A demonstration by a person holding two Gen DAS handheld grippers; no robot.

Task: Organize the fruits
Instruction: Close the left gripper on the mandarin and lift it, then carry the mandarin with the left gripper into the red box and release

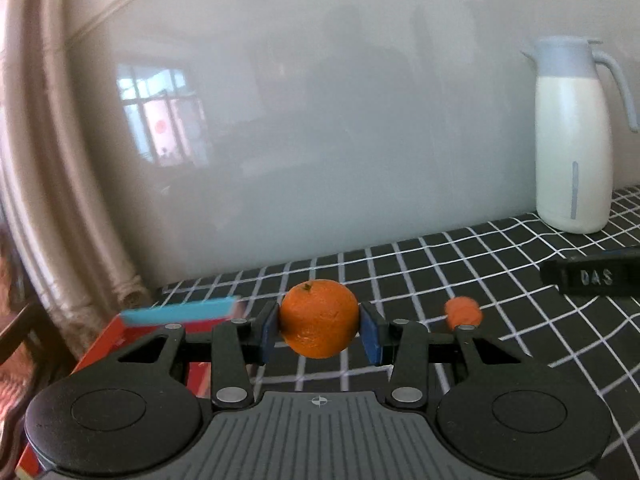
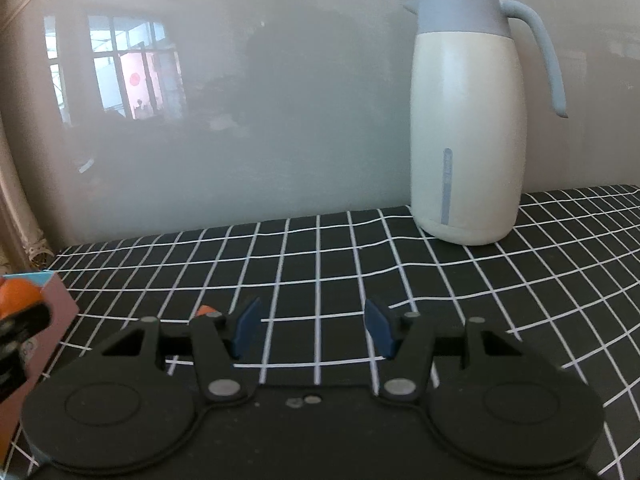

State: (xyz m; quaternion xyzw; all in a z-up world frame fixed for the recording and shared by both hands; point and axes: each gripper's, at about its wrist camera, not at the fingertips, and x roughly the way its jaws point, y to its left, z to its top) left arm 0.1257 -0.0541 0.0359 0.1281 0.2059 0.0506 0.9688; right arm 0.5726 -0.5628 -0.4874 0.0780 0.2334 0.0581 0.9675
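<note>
The left gripper [image 1: 319, 330] clamps a dimpled round orange [image 1: 319, 319] between its blue pads, above the black grid-checked tablecloth [image 1: 460, 276] beside a red box [image 1: 108, 344]. A smaller orange fruit [image 1: 463, 312] lies blurred on the cloth nearby. The right gripper [image 2: 312, 330] stands partly open, empty. A smooth cream jug [image 2: 468, 128] stands behind.

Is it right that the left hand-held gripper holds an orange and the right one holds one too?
Not quite. The left hand-held gripper does hold an orange, but the right wrist view shows the right hand-held gripper open and empty.
</note>
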